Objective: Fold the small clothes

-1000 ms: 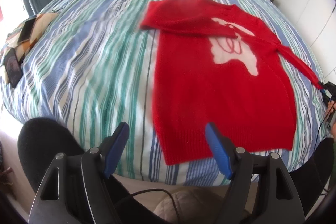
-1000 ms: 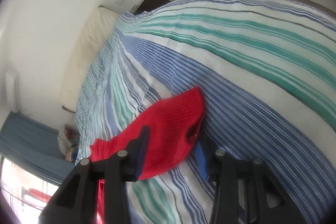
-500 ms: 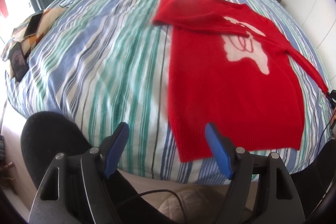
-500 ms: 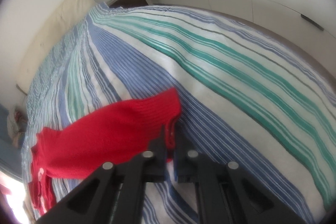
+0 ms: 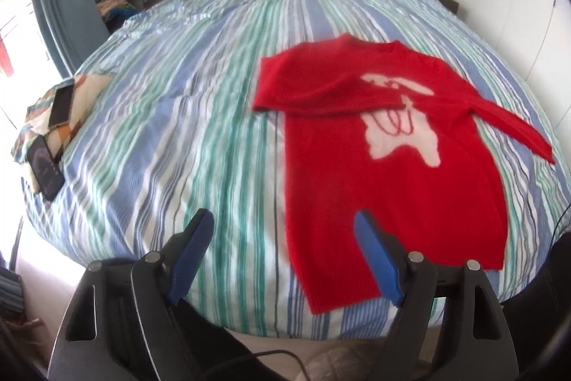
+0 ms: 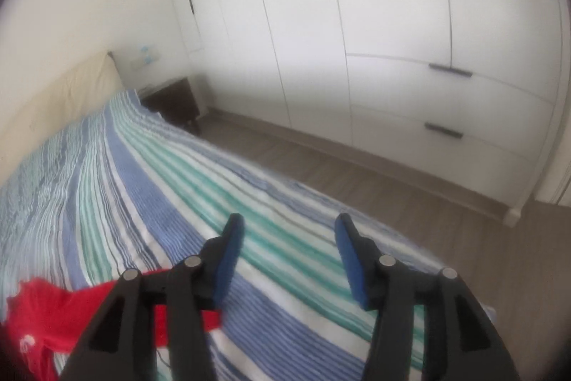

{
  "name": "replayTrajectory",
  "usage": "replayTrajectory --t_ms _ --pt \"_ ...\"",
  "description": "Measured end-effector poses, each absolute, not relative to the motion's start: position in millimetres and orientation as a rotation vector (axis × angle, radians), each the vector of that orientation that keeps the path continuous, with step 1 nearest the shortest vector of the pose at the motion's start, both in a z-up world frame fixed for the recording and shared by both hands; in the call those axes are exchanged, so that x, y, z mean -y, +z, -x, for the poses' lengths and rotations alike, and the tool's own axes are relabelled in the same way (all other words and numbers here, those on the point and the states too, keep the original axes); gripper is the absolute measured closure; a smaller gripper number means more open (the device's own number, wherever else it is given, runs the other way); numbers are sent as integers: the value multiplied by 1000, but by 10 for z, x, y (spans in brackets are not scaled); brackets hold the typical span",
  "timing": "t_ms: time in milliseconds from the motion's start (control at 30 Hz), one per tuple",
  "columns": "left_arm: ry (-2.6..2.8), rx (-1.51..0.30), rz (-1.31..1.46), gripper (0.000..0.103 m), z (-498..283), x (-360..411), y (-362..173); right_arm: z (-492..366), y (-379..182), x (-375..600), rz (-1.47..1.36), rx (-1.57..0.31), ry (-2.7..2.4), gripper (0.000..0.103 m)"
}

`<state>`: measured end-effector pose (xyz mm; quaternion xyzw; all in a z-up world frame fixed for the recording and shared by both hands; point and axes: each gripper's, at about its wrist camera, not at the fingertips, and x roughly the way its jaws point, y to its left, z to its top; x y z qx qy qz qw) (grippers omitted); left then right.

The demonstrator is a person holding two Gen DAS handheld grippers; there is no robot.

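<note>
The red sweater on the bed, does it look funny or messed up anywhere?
A little lopsided, nothing damaged. On the red sweater, one sleeve is folded across the chest, over part of the white picture, while the other sleeve sticks out sideways on the striped bed cover.

Readable text: none in either view.
Red sweater (image 5: pixel 389 174) front: a white patch with red looped lines, blurred, no letters made out.
Phones (image 5: pixel 46 163) on the bed's left edge: screens dark, nothing legible.
Wall outlet stickers (image 6: pixel 145 54): too small to read.
</note>
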<state>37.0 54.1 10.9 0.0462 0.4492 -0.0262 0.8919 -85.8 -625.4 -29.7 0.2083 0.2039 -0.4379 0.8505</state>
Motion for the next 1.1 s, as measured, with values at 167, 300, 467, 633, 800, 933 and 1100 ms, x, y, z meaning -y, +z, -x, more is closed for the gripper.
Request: replayTrajectory --t_ms 167,300,467,633,800,933,1100 --pt "-175 -816 -93 13 -660 -394 624 1043 -34 5838 -335 -332 -783 31" --pt "-267 -792 -61 7 -1091 -175 740 1050 -60 5561 -325 -287 -667 27" --pt "-347 -911 -216 10 -1663 515 86 769 -211 5524 -354 -350 -611 26" --pt "-436 -1003 -375 20 -2026 1099 -618 712 -324 5584 -388 -410 -584 26" --pt "-359 -1067 -427 42 -2352 1197 -1083 774 -320 5631 -410 -388 -594 25" --pt "-378 -1071 -303 90 -2447 1048 -1101 733 -339 5618 -406 -405 -586 25" --pt "-341 -983 32 100 -2402 360 -582 623 -355 5536 -373 -429 -564 26"
